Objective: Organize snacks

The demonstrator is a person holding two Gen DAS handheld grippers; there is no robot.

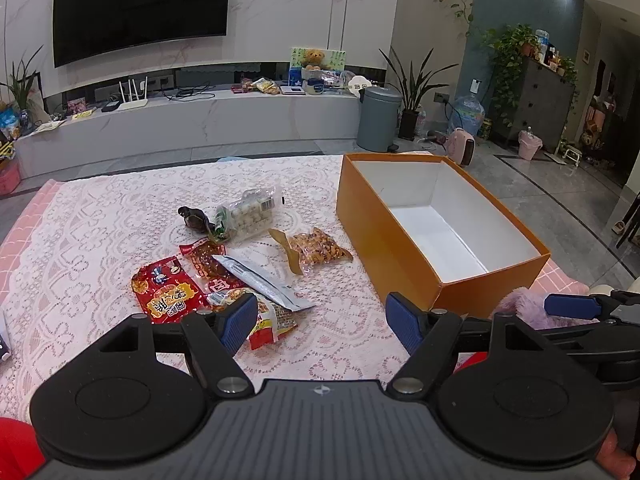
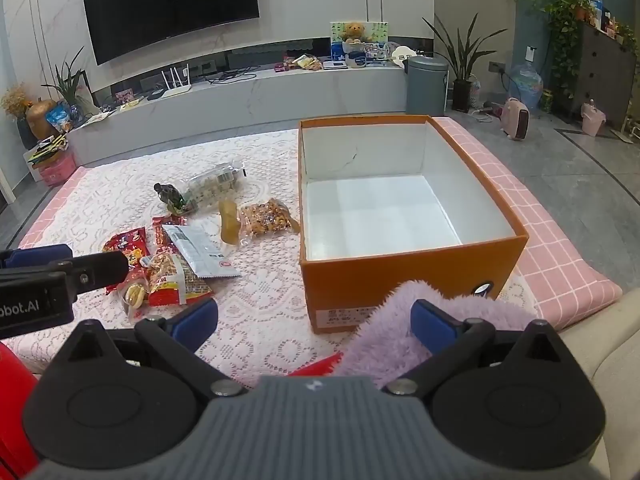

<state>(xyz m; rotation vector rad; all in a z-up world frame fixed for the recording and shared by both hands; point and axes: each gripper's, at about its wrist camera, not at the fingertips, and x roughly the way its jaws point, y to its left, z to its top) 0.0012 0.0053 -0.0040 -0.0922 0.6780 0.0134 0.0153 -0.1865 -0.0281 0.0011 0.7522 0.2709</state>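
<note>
Seven or so crinkly plastic snack packets (image 1: 236, 264) loose on the pink lace tablecloth (image 1: 100, 220), just left of one empty orange cardboard box with white lining (image 2: 400, 216); exact count unsure where packets overlap. Nothing boxed yet, so sorting judged barely begun. Left gripper (image 1: 320, 316) wide apart and empty, hovering over the nearest red packet (image 1: 170, 294). Right gripper (image 2: 314, 320) equally wide, empty, near the box's front wall, fluffy lilac sleeve (image 2: 392, 320) beside it. Next: lower, pinch one packet, carry across.
</note>
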